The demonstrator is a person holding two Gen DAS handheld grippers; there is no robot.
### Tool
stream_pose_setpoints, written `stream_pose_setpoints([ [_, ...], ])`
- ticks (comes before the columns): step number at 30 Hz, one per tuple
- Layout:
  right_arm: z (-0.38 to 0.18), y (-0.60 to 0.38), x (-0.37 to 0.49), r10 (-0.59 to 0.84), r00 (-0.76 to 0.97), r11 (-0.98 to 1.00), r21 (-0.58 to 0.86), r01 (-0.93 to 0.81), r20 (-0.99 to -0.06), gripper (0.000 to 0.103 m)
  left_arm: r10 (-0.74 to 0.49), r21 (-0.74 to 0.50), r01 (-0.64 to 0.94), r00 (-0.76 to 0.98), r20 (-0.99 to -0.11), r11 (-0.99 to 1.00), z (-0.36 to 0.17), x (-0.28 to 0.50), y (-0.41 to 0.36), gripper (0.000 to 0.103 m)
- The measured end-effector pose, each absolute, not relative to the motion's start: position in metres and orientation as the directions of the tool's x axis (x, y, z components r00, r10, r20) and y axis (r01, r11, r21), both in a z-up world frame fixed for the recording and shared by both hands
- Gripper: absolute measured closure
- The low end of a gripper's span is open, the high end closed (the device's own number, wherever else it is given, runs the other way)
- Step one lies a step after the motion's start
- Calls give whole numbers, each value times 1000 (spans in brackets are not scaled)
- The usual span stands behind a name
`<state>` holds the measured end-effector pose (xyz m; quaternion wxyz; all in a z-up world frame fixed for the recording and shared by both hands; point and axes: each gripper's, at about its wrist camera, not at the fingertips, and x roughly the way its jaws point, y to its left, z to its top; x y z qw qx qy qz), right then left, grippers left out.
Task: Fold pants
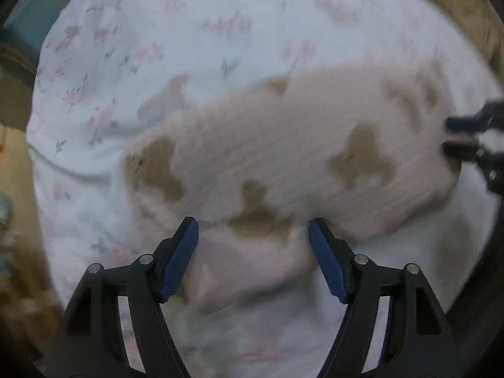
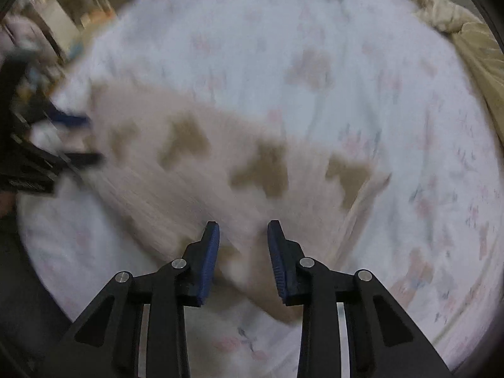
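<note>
Left wrist view. Heavy motion blur. Left gripper [image 1: 253,231] pointing down at the bed, jaws wide apart, nothing pinched; blue pads [image 1: 181,258] clear of cloth on both sides. Pants [image 1: 283,145], cream with tan patches, spread ahead of the jaws and across to the right, near hem running in between the two pads. Lying on a floral bedsheet [image 1: 157,31]. Right gripper [image 1: 472,145] seen at the far right edge, at the other end of the pants; state not readable from here. Count: one pair of pants, one sheet, two grippers.

Right wrist view. Equally blurred. Right gripper [image 2: 243,231] also pointing down, jaws partly apart, narrower than the left pair, pads not pressing on anything. Pants [image 2: 220,163] ahead of and under the jaws, stretching to the left, where the left gripper [image 2: 72,138] shows at the frame edge. Bedsheet [image 2: 393,126] to the right and beyond. Beige quilt [image 2: 472,41] far right. Count: one pair of pants, two grippers, one quilt.

Progress, judged: garment forms a compact oblong, so probably one fold made, though blur hides the layers. Nothing held now. Remaining: likely another fold and smoothing.
</note>
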<state>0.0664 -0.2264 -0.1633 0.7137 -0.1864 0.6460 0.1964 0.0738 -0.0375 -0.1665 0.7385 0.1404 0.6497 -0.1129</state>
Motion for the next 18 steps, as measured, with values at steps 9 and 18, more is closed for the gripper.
stream_pose_setpoints([
  [9, -99, -301, 97, 180, 266, 973, 131, -191, -947, 66, 22, 48, 97, 248, -969, 994, -127, 74, 24, 31],
  [18, -126, -337, 142, 267, 234, 959, 282, 32, -935, 62, -133, -221, -253, 326, -936, 942, -133, 86, 75, 33],
])
